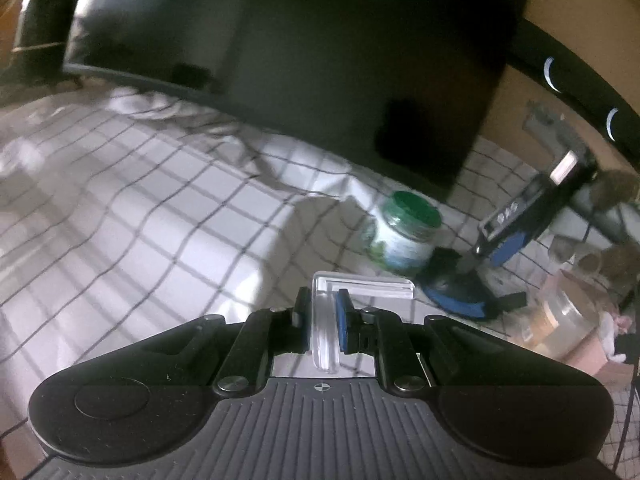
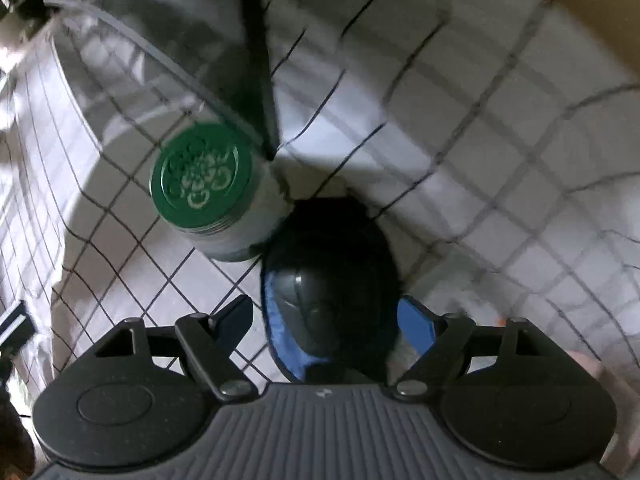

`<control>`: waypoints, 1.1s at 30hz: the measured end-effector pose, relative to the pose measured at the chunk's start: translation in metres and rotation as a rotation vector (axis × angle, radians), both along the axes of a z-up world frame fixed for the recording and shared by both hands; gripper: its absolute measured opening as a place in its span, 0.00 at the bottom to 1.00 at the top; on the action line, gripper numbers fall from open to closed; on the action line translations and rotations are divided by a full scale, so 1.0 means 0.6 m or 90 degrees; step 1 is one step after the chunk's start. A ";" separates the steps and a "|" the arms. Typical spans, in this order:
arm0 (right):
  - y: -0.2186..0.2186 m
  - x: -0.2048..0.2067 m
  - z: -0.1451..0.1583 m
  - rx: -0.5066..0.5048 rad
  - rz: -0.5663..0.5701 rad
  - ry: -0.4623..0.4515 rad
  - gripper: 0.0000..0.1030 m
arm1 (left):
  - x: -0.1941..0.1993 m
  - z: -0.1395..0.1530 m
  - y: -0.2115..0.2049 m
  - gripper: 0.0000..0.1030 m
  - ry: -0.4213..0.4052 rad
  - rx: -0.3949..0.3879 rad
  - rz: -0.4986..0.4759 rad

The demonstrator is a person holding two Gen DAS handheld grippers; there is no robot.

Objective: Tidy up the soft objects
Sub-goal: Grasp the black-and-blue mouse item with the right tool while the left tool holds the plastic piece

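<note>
Your right gripper [image 2: 326, 316] is spread wide w/ the black-and-blue soft pad [image 2: 332, 280] dead ahead between its fingers, long axis running away from you, beside the green-lidded jar [image 2: 200, 176]; left gripper [image 1: 323, 324], farther off, is clenched on a clear acrylic piece [image 1: 326, 320].

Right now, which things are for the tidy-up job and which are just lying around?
For the job:
- clear L-shaped piece, pinched in the left hand-held gripper
- black and blue padded thing, between the open fingers of the right hand-held gripper

Just lying about:
- green-lidded jar
- checked cloth
- big black box
</note>
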State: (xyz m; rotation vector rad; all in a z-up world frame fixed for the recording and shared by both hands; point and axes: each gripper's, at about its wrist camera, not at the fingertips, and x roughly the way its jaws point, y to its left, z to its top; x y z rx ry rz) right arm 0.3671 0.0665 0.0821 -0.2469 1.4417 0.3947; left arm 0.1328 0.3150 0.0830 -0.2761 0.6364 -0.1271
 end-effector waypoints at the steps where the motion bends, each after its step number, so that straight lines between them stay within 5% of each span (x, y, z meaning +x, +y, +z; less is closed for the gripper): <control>1: 0.010 0.001 -0.011 -0.011 0.014 0.008 0.78 | -0.004 -0.001 0.007 0.15 0.003 0.003 0.008; 8: 0.027 0.023 -0.061 -0.058 0.022 0.040 0.78 | -0.019 -0.016 0.046 0.15 0.025 0.006 0.053; 13: 0.047 0.022 -0.086 -0.085 0.045 0.056 0.88 | -0.024 -0.023 0.054 0.15 0.036 0.005 0.050; 17: 0.048 0.022 -0.079 -0.081 0.027 0.053 0.80 | -0.021 -0.027 0.059 0.15 0.043 0.002 0.050; 25: 0.014 -0.025 0.026 -0.030 -0.010 0.006 0.77 | 0.009 0.007 0.071 0.15 0.001 0.009 0.017; 33: -0.081 -0.073 0.224 0.034 -0.066 -0.151 0.77 | 0.090 0.100 0.033 0.15 -0.087 0.047 -0.054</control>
